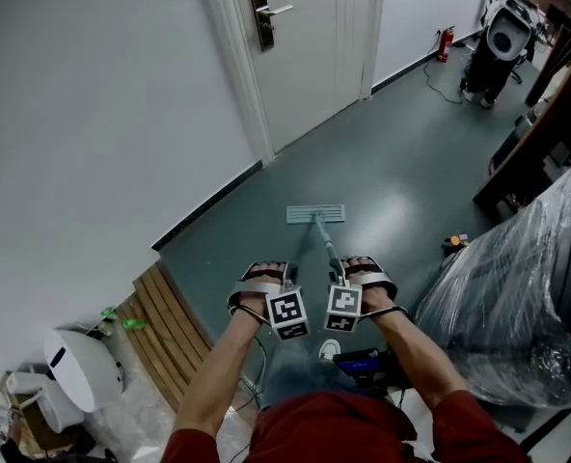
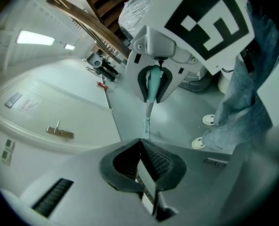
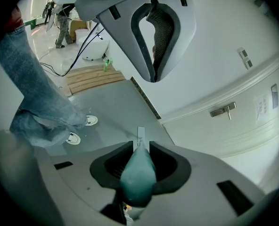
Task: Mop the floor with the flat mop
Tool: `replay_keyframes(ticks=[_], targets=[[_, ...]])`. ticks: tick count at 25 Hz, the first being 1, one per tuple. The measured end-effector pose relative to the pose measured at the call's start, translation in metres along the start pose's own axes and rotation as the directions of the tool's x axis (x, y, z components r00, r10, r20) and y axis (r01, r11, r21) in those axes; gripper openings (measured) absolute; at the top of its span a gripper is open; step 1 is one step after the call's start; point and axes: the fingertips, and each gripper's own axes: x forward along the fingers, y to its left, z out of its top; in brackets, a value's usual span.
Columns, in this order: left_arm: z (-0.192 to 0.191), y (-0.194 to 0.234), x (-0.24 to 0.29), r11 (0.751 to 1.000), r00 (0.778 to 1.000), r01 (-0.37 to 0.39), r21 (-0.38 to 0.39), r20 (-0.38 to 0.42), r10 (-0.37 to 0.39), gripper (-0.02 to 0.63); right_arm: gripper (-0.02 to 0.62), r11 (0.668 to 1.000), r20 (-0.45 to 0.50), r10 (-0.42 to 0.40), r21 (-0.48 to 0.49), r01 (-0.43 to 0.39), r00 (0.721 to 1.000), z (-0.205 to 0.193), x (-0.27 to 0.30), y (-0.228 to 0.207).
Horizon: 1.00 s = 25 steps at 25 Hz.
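Grey-green floor (image 1: 401, 191) runs along a white wall to a closed door (image 1: 305, 46); wooden slats (image 1: 165, 331) lie at the near left. Flat mop (image 1: 315, 213) has its head down flat on the floor in front of the door, well ahead of the person, with the handle (image 1: 326, 249) slanting back to the two grippers. Step in hand, as I judge it: a mopping stroke, head at the far reach. The next move likely calls for a steady pull back, keeping the head flat. Right gripper (image 3: 139, 147) is clamped round the teal handle end. Left gripper (image 2: 140, 144) has its jaws drawn together with nothing between them, facing the right one. Only the head view shows the whole mop head. Only the gripper views settle the grips, and the right one also shows the person's shoes (image 3: 80, 131).
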Motion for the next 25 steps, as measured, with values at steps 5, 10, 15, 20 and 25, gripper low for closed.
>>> replay_keyframes(ticks=[5,10,15,20,25], targets=[[0.012,-0.027,-0.012,1.0,1.0,0.011,-0.016,-0.002,-0.011,0.017,0.118,1.0,-0.032,-0.013,-0.013,0.012,0.999,-0.016,-0.014,0.024],[0.017,-0.045,-0.026,1.0,1.0,0.023,-0.012,0.005,-0.023,0.017,0.118,1.0,-0.041,-0.01,-0.009,0.009,0.999,-0.019,-0.029,0.047],[0.017,-0.058,-0.041,1.0,1.0,0.01,0.0,0.017,-0.01,0.017,0.118,1.0,-0.047,-0.011,0.011,0.012,0.999,-0.014,-0.04,0.065],[0.01,-0.086,-0.06,1.0,0.999,0.014,-0.006,0.034,-0.013,0.017,0.118,0.999,-0.031,-0.029,0.028,0.03,0.999,0.003,-0.054,0.091],[-0.002,-0.108,-0.07,1.0,0.999,0.025,-0.006,0.04,-0.025,0.017,0.118,1.0,-0.067,-0.026,-0.001,0.026,0.997,0.01,-0.056,0.118]])
